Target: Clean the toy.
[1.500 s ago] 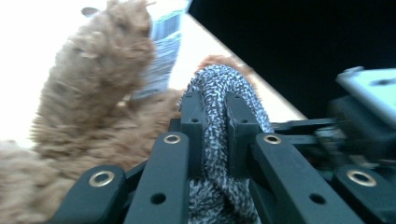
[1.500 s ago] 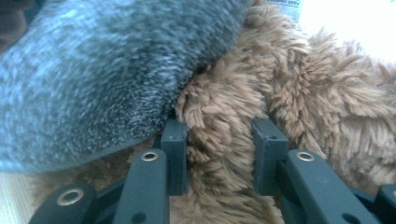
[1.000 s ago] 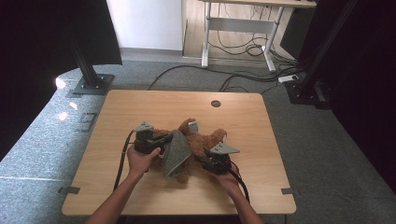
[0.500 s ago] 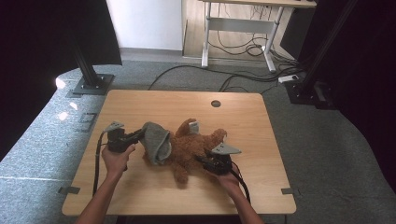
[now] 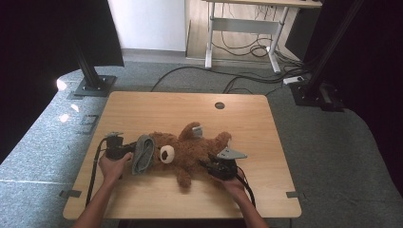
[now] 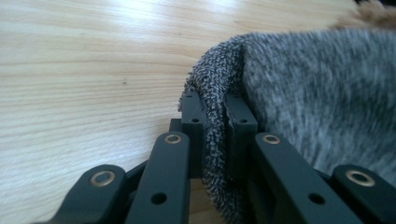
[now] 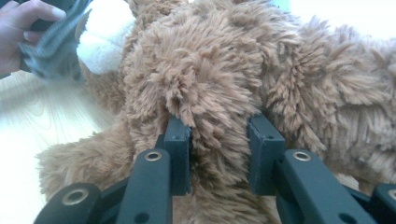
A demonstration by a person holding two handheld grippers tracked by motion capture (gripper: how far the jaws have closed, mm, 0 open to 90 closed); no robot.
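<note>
A brown teddy bear (image 5: 190, 151) lies on the wooden table (image 5: 157, 111), its head toward the left. A grey knit piece (image 5: 142, 154) rests against the top of the head. My left gripper (image 5: 132, 151) is shut on its edge. In the left gripper view the knit fabric (image 6: 317, 93) is pinched between the two jaws of that gripper (image 6: 215, 109). My right gripper (image 5: 210, 164) sits at the bear's right side. In the right gripper view it (image 7: 219, 135) is shut on a thick tuft of the bear's fur (image 7: 210, 70). A small grey piece (image 5: 197, 129) covers one raised paw.
A round cable hole (image 5: 219, 105) sits near the table's far edge. Black stand bases are on the floor at left (image 5: 92, 85) and right (image 5: 313, 95), with cables (image 5: 247, 78) and a desk frame (image 5: 237, 28) behind.
My left gripper has moved left and down with the grey knit piece, drawing it from over the bear's body to the head end. The right gripper has stayed on the bear.
</note>
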